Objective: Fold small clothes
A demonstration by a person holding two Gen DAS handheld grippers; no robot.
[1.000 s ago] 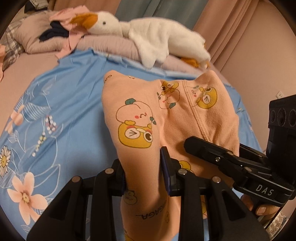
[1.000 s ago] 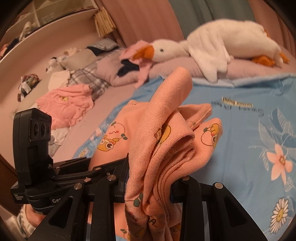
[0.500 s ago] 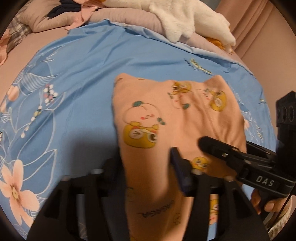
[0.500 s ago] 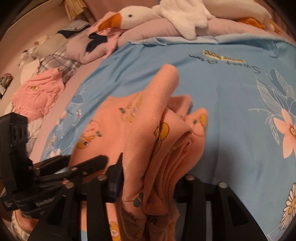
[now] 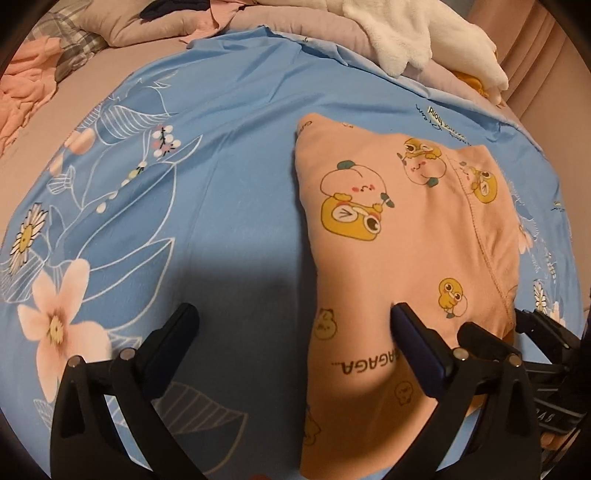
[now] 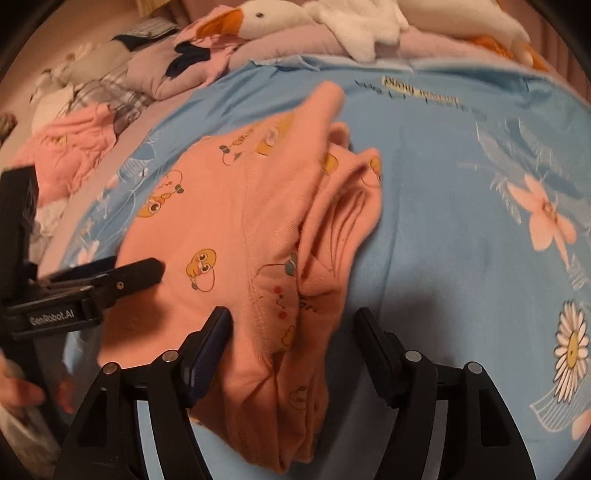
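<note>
Bed [image 5: 240,206] in blue floral sheet, perhaps curtains [image 5: 535,55] behind

bare blue sheet [image 5: 229,206] left of folded orange garment [image 5: 406,236], plush goose [image 6: 332,18] along far edge

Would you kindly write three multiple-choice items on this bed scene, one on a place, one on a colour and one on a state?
1. Where does the peach cartoon-print garment lie?
A. on the blue floral sheet
B. on the plush goose
C. on the pink clothes pile

2. What colour is the goose's beak?
A. black
B. orange
C. green

3. How do the left tongs stand?
A. clamped on the sheet
B. shut on nothing
C. open, with one finger on the garment

Key: 1 A, the garment is spread on the sheet, apart from goose and pile. 2 B, the right wrist view shows an orange beak. 3 C, a wide gap shows between the fingers, and the right-hand one presses the cloth. The right tongs are open too.
</note>
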